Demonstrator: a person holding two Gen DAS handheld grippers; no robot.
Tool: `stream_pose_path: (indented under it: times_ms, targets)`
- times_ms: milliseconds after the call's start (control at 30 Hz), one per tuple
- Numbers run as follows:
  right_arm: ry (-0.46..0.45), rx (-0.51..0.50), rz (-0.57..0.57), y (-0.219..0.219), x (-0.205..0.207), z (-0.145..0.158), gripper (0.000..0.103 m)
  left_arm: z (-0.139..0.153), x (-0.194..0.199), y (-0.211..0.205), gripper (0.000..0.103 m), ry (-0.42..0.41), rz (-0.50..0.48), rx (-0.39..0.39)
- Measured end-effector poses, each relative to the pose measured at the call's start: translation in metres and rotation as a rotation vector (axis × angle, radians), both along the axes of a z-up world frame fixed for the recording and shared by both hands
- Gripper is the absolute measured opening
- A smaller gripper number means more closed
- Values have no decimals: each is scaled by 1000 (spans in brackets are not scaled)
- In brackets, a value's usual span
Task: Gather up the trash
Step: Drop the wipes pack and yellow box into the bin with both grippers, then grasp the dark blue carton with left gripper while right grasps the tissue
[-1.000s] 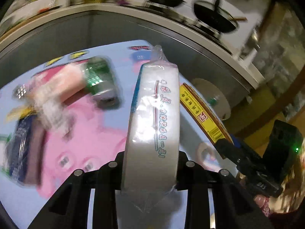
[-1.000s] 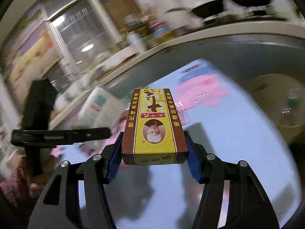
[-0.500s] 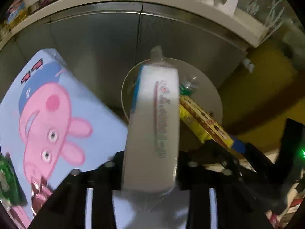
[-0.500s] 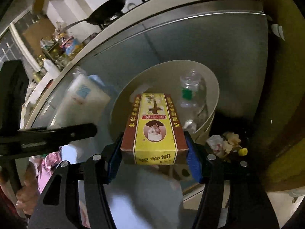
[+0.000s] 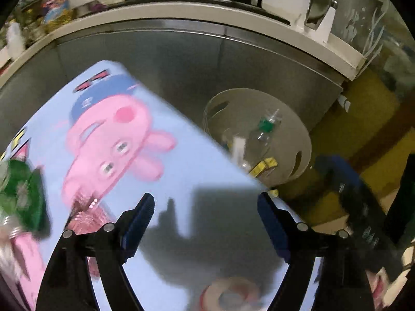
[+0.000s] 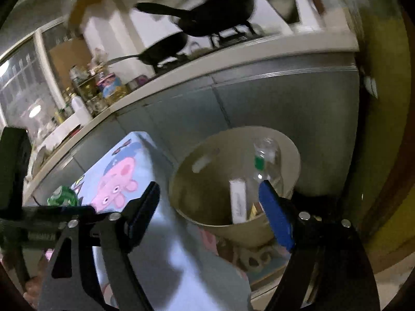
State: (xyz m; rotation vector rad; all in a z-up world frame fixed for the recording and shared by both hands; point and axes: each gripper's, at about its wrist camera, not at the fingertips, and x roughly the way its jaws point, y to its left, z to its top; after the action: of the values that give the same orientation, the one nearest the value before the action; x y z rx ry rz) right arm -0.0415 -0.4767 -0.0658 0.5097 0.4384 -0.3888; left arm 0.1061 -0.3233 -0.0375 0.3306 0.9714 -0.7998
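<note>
My left gripper (image 5: pixel 205 202) hangs over the corner of the table (image 5: pixel 186 176), its jaws opening with nothing between them. Below the table edge stands a round beige bin (image 5: pixel 246 106). In it lie the white wrapped pack (image 5: pixel 238 147), the yellow box (image 5: pixel 264 165) and a clear bottle (image 5: pixel 264 129). My right gripper (image 6: pixel 208 189) points at the bin (image 6: pixel 207 189), its jaws also opening and empty. The white pack (image 6: pixel 238 202) stands on end inside, beside the bottle (image 6: pixel 264 160) and the yellow box (image 6: pixel 255 211).
A green can (image 5: pixel 20 189) and a roll of tape (image 5: pixel 233 292) lie on the pig-print tablecloth. Grey cabinet fronts (image 5: pixel 181 64) rise behind the bin, with black pans (image 6: pixel 215 20) on the counter above. Crumpled bits (image 6: pixel 254 259) lie on the floor by the bin.
Both grippers swung from over the table to the bin and let go. The white pack and the yellow box left the jaws and now lie in the bin.
</note>
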Motion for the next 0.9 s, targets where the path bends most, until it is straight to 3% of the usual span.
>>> stream_pose_path:
  times_ms: [33, 133, 267, 367, 467, 600, 667, 767, 900]
  targets:
    - [2, -9, 9, 5, 1, 2, 98, 0, -4, 12, 81, -14, 8, 3]
    - [-46, 70, 76, 17, 2, 7, 98, 1, -15, 56, 81, -43, 46, 3]
    - [-34, 204, 151, 28, 15, 5, 97, 4, -16, 126, 81, -33, 134, -24]
    - [-16, 181, 216, 55, 27, 7, 95, 5, -16, 189, 81, -40, 244, -36]
    - [12, 186, 311, 86, 41, 6, 82, 7, -12, 243, 84, -62, 366, -29]
    - [60, 184, 454, 133, 64, 3, 70, 13, 1, 324, 87, -143, 602, 7]
    - [77, 156, 523, 163, 76, 4, 69, 13, 8, 347, 92, -179, 682, 38]
    - [93, 89, 631, 209, 95, 10, 68, 6, 21, 366, 94, -194, 718, 67]
    - [105, -11, 770, 270, 130, 18, 68, -10, 35, 359, 94, -204, 695, 97]
